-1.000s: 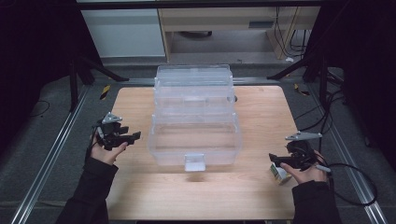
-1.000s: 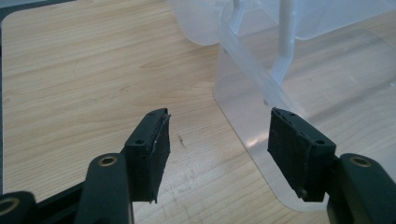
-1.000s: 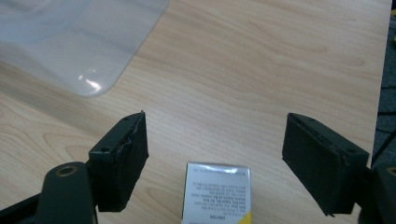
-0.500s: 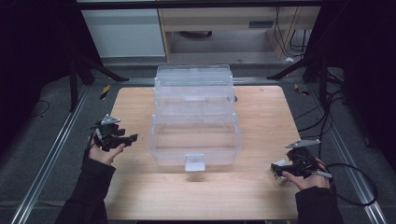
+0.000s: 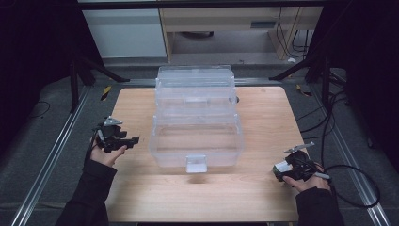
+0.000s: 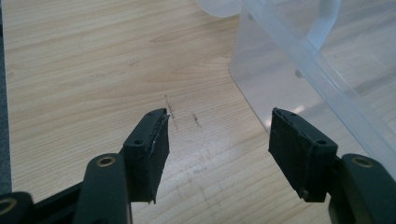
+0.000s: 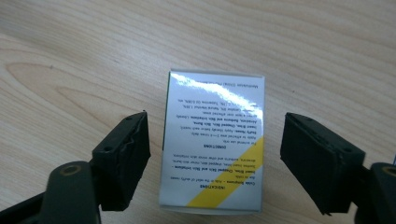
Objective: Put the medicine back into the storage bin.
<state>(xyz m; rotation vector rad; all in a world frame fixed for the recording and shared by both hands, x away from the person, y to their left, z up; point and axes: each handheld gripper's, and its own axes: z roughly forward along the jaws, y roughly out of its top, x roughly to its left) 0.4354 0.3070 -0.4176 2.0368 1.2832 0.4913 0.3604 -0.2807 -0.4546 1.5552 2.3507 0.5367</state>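
A lab recording bay: a wooden table [image 5: 141, 197] framed by metal rails [image 5: 51, 155], black stands [image 5: 77, 70] and trailing cables [image 5: 329, 113].

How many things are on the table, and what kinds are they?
Clear plastic boxes: 1
Small printed cartons: 1
Grippers held in hands: 2, the left gripper and the right gripper
Total: 4

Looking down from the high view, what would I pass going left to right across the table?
Left gripper with open jaws → clear plastic box → small printed carton under the right gripper, all on the wooden table.
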